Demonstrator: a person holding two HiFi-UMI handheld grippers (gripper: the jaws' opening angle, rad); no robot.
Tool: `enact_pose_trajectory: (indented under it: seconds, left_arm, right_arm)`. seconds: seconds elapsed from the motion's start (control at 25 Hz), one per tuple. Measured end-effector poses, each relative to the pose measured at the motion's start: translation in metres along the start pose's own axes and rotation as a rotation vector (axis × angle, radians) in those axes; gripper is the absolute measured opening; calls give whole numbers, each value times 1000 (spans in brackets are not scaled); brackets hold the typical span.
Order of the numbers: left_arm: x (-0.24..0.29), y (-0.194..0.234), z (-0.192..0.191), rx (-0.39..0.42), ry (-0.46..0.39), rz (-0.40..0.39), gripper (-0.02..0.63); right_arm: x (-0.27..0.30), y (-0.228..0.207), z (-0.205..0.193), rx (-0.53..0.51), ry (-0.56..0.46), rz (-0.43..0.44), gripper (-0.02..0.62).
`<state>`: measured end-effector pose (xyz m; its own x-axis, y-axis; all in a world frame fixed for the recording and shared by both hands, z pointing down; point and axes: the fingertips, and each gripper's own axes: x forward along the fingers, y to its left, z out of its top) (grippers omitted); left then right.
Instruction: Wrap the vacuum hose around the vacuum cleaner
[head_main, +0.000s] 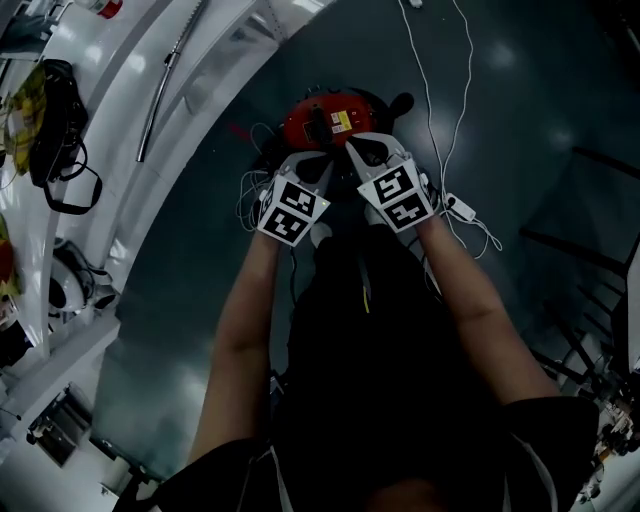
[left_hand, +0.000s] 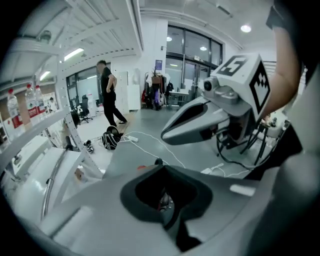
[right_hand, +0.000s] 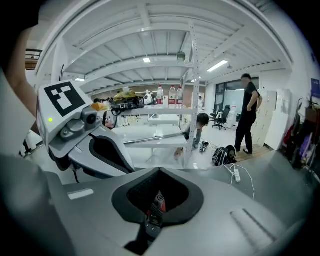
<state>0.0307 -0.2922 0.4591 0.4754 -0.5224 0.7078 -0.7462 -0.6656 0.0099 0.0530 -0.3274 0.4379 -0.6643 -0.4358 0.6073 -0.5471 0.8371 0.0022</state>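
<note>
A red vacuum cleaner (head_main: 330, 120) stands on the dark floor, straight ahead of the person and below both grippers. A black part (head_main: 401, 102) sticks out at its right; I cannot make out the hose itself. My left gripper (head_main: 322, 165) and right gripper (head_main: 352, 148) hang side by side above the vacuum, each shut with nothing between its fingers. In the left gripper view the closed left gripper (left_hand: 163, 168) fills the foreground, with the right gripper (left_hand: 167, 134) beside it. In the right gripper view a bit of the red vacuum (right_hand: 159, 199) shows through the closed right gripper (right_hand: 159, 170).
White cables with a power strip (head_main: 457, 206) lie on the floor to the right of the vacuum. White shelving (head_main: 110, 110) with a metal tube (head_main: 163, 80) runs along the left. A person (left_hand: 107, 96) stands further off by a black backpack (left_hand: 111, 138).
</note>
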Motion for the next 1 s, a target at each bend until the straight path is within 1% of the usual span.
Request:
enact_pose_trajectory:
  seconds: [0.08,0.16,0.28,0.4,0.52,0.64,0.84,1.0]
  left_arm:
    - [-10,0,12,-18,-29,35,9]
    - [-19,-2,23,-58,-65,63,9]
    - [-37,0,41,-167,-141,87,9]
    - [-56,5,51,-285,-200,88,9]
    - [-72,14,57,-352,-237,120,9]
    - [-86,20,63,-366,-250,161,9]
    - [-99,21,71,-320,-248,209,9]
    - [-106,19,73,-300,-243,240,9]
  right_arm:
    - [-9,-1,11,6,-21,-14,-5]
    - [-18,-1,20,12,-40,-20,-5]
    - [-31,1,35,27,-64,-22,-5]
    - [-42,4,49,56,-87,-20,-5]
    - [-51,3,59,75,-98,-32,-5]
    - [-57,-1,71,86,-115,-49,-5]
    - [-66,-2,94,94,-150,-75,-5]
    - [-70,4,105,92,-164,-78,-5]
